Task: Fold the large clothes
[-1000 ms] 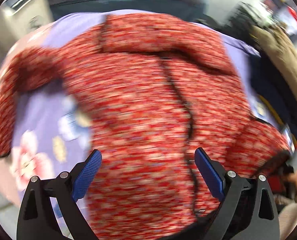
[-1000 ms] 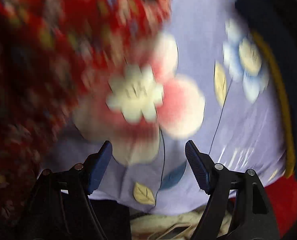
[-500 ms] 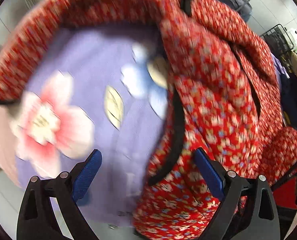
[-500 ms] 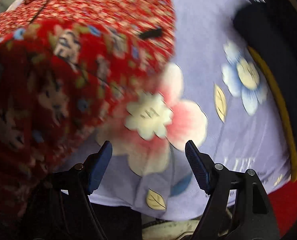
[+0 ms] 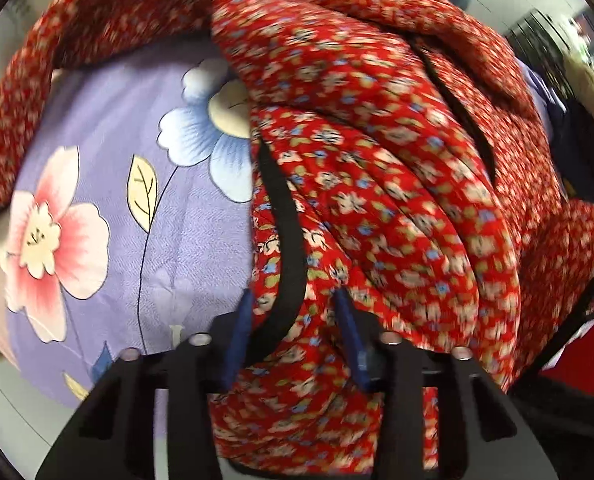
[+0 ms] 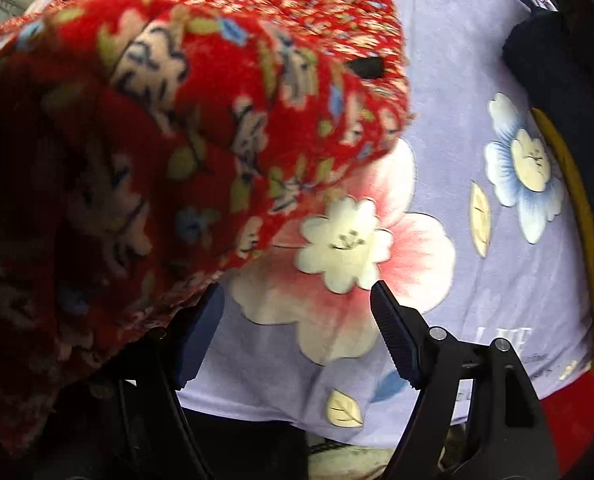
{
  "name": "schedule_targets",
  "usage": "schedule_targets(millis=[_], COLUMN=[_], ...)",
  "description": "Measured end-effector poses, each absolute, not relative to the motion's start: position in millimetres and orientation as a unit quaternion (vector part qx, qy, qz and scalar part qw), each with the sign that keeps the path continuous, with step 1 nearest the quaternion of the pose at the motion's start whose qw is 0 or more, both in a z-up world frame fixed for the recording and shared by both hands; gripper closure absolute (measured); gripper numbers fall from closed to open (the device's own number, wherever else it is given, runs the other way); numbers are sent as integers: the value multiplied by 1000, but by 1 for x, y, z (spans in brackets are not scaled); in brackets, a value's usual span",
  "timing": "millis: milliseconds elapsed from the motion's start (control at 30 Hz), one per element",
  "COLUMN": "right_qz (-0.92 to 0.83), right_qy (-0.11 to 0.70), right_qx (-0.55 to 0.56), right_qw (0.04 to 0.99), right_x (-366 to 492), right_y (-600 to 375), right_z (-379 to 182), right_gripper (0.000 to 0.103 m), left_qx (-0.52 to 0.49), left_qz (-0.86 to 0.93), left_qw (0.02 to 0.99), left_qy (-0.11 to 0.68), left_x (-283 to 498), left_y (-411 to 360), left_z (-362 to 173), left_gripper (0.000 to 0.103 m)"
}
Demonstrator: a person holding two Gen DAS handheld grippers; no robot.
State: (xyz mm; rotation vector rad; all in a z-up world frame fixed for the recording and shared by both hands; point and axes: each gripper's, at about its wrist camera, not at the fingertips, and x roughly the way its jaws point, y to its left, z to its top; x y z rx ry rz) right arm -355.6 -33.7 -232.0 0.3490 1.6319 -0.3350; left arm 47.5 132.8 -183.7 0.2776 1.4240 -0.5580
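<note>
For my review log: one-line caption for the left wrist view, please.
Left claw, its jaws just closing, pinches the black-trimmed edge of the red floral garment on a lilac flowered sheet.

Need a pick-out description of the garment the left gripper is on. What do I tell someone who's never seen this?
Start from the lilac bedsheet printed with big pink and blue flowers that covers the surface. Spread over it is a red quilted jacket with a tiny floral print; the left gripper has just closed on its hem edge. Its black piping trim separates it from the plain dark navy garment with a yellow band nearby.
</note>
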Motion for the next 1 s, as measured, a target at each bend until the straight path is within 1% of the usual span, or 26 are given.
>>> schedule_targets(millis=[67,167,200,300,333,433,467,500,533,567,600,667,733,800,867,900,933,967,1000], right_qz=[-157,-170,-176,-200,-204,-206,-208,-213,-219,-231,-242,-254,-261,-248,-221,-202,-171,-147,-130], right_qy=[727,740,746,761,759,729,722,716,712,703,694,684,668,642,611,598,589,590,596], right_qx=[145,134,128,117,124,154,150,135,115,86,66,39,45,92,155,183,211,219,215], right_qw=[652,636,629,606,606,634,642,651,658,667,675,683,696,720,744,754,761,763,762], right_x=[-361,-377,-383,-401,-406,-405,-407,-400,-393,-384,-377,-361,-351,-330,-315,-307,-297,-281,-274], right_y=[-41,-51,-54,-64,-67,-73,-79,-83,-83,-85,-86,-92,-95,-98,-84,-69,-61,-52,-49], right_z=[-231,-234,-237,-242,-240,-216,-206,-192,-182,-168,-156,-135,-112,-85,-67,-67,-67,-72,-77], right_gripper=[28,28,28,28,28,28,28,28,28,28,28,28,28,28,28,28,19,14,14], left_qx=[155,186,190,204,207,177,168,162,160,158,157,154,156,170,182,185,189,193,198], left_qz=[-265,-277,-279,-264,-255,-224,-221,-220,-218,-220,-226,-246,-270,-287,-303,-310,-315,-316,-318], left_qw=[708,701,694,699,703,721,730,739,749,762,767,770,762,754,743,737,730,725,718], left_qy=[636,630,636,632,631,631,625,615,605,588,580,568,567,566,568,572,577,581,587], left_x=[38,21,17,11,12,29,34,39,43,49,52,59,59,51,42,36,29,25,21], left_y=[128,127,127,136,140,156,158,158,158,153,150,131,103,77,57,48,39,37,35], left_z=[-176,-173,-174,-174,-174,-155,-147,-137,-127,-113,-106,-94,-95,-105,-117,-126,-135,-140,-147], left_gripper=[80,81,83,83,80,80,76,67,61,52,48,47,41,34,33,33,33,32,32])
